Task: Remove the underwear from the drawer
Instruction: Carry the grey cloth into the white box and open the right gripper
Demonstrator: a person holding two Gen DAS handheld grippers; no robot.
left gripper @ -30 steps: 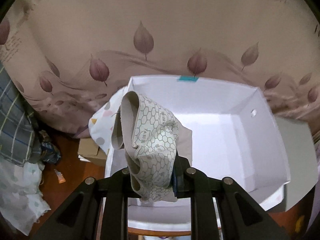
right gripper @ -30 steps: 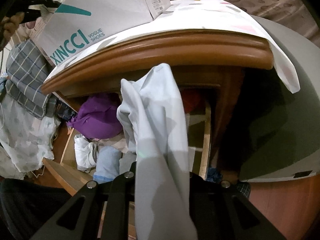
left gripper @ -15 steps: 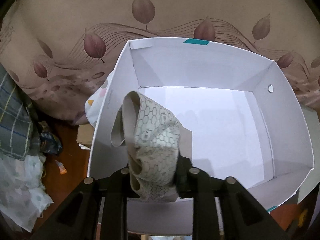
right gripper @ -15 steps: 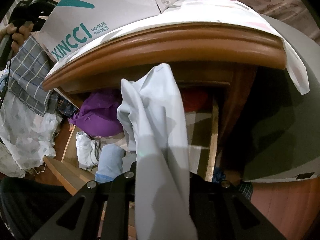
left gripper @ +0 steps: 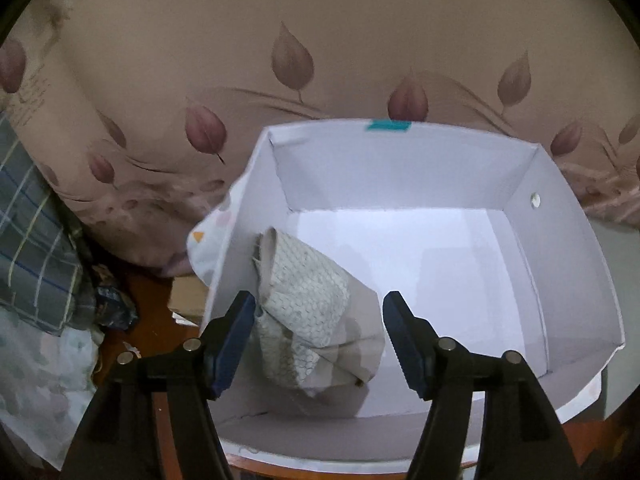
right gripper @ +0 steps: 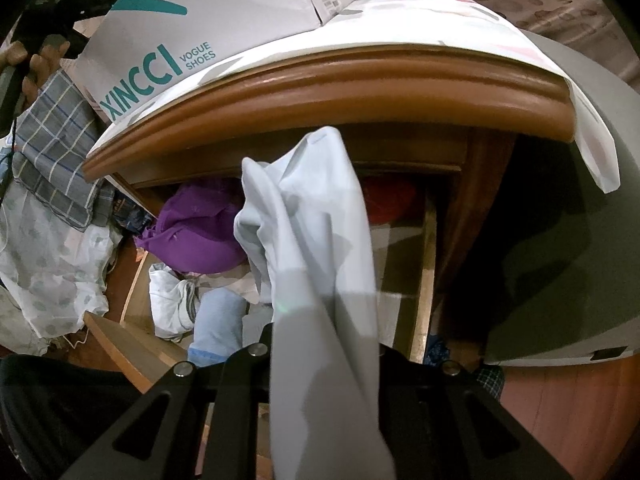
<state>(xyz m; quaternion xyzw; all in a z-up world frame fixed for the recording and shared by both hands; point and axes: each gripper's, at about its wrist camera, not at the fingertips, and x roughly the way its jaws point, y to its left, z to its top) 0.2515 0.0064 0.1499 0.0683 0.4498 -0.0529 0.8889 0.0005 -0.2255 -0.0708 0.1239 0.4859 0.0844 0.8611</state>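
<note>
In the left wrist view my left gripper point(left gripper: 320, 340) is open above the near left corner of a white shoe box point(left gripper: 560, 264). The honeycomb-patterned underwear point(left gripper: 312, 308) lies crumpled inside the box between the fingers, free of them. In the right wrist view my right gripper point(right gripper: 324, 344) is shut on a pale blue-grey underwear point(right gripper: 316, 240) that hangs over it, held above the open wooden drawer point(right gripper: 424, 280). The drawer holds a purple garment point(right gripper: 196, 232), a red one point(right gripper: 388, 200), and white and light blue pieces point(right gripper: 216, 320).
The shoe box marked XINCCI point(right gripper: 192, 36) stands on a patterned cloth on the wooden cabinet top point(right gripper: 320, 92). A leaf-patterned curtain point(left gripper: 280, 60) hangs behind. Plaid fabric point(left gripper: 28, 216) and a white bag point(left gripper: 36, 384) lie at the left. A grey surface point(right gripper: 560, 240) is at the right.
My left gripper has opened and let the honeycomb underwear drop into the box. My right gripper has kept hold of the pale underwear and risen slightly toward the cabinet top.
</note>
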